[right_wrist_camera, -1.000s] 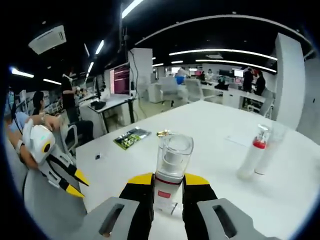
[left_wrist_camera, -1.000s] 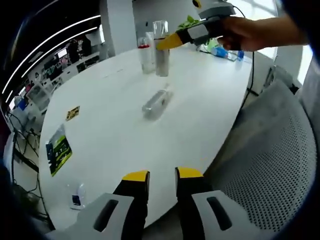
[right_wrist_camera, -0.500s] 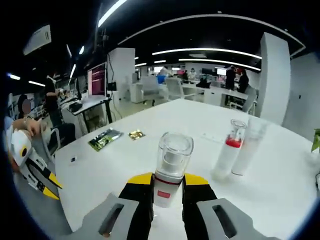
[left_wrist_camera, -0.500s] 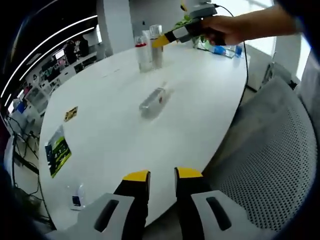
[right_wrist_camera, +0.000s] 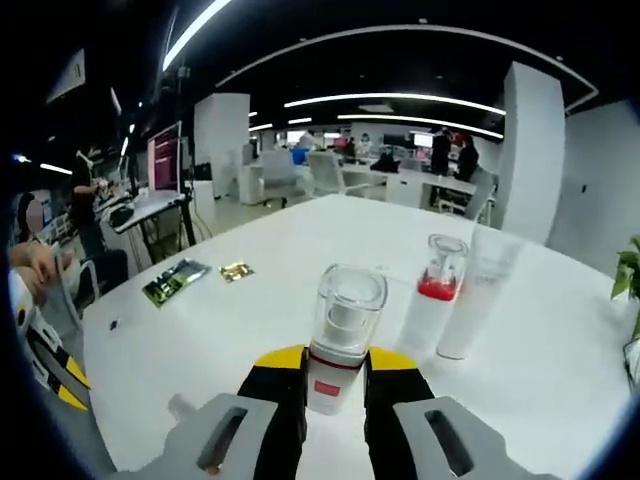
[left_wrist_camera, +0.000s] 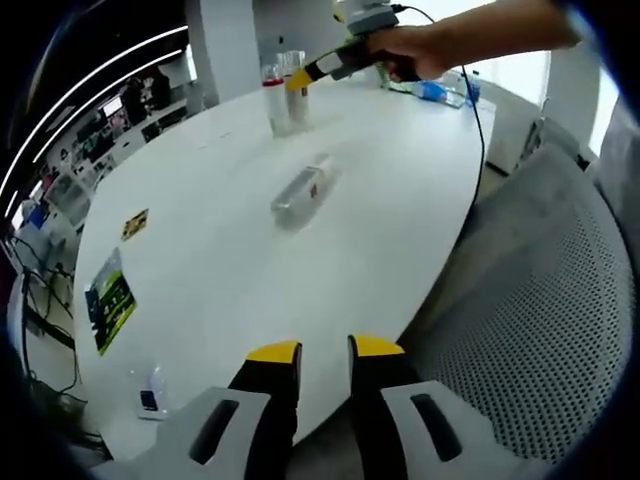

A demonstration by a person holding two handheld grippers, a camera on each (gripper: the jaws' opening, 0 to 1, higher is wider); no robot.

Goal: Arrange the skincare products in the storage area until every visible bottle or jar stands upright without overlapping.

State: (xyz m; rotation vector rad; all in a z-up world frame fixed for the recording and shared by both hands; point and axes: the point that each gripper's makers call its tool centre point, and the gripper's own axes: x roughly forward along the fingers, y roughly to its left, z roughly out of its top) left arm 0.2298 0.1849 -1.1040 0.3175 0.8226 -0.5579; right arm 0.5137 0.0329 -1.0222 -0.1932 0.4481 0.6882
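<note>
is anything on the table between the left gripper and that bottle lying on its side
Nothing visible does. The left gripper sits back at the near table edge, and only bare white tabletop lies between it and the lying bottle. The green card sits well off to one side.

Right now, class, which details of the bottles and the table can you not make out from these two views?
- Held bottle, right gripper view: base hidden between the right gripper fingers; label too small to read.
- Lying bottle, left gripper view: blurred, label unreadable.
- Two standing bottles, left gripper view: partly covered by the right gripper's yellow tip.
- Table: near edge hidden behind the left gripper.
</note>
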